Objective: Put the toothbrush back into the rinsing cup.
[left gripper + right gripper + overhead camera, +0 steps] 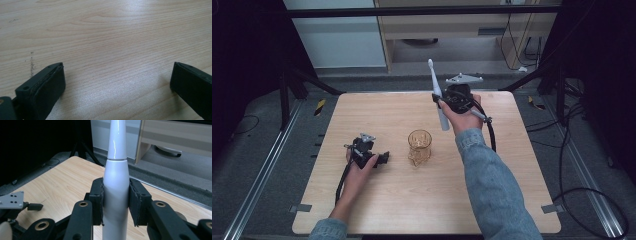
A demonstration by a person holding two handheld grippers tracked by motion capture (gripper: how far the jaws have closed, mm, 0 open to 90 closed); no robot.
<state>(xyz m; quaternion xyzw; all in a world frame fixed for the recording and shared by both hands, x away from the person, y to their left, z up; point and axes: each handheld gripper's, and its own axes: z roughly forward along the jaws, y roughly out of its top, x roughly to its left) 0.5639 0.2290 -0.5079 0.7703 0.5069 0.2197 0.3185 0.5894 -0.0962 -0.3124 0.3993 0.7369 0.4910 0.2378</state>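
A white electric toothbrush (438, 95) stands nearly upright in the air over the table's far middle, brush head up. My right gripper (441, 100) is shut on its handle; in the right gripper view both black pads press the white toothbrush body (116, 202) from either side. An amber glass cup (419, 146) stands upright at the table's middle, below and nearer than the toothbrush. My left gripper (384, 159) rests low on the table left of the cup, open; the left gripper view shows bare wood (117, 75) between its wide-apart jaws.
The light wooden table (377, 200) has open room all round the cup. Black cables trail from both grippers. Dark stands and cables (582, 195) line the floor to the right, and a wooden bench (452, 30) sits beyond the far edge.
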